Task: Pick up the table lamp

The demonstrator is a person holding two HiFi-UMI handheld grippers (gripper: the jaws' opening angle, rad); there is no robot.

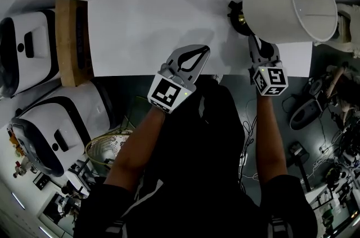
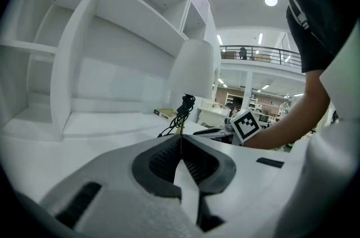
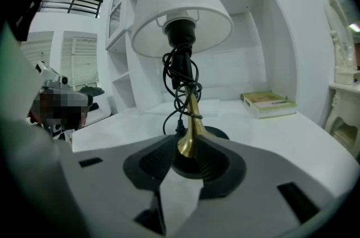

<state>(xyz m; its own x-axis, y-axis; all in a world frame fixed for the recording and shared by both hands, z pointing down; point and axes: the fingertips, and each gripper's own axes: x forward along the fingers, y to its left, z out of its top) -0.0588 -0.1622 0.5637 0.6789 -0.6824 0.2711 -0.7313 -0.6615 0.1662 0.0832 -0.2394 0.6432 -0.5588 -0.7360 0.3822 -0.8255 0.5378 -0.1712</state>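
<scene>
Table lamp: standing upright at the far right of the tabletop, black base apparently resting on it.
Progress: grasp appearing made; lifting remaining.
Right gripper: reaching forward, arm extended, jaws pinching the brass stem just above the base.
Left gripper: hovering over the near edge, jaws pressed together, holding nothing.

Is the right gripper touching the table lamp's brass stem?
Touching. The right gripper view shows the right gripper closed on the brass stem of the table lamp, no gap either side.
</scene>
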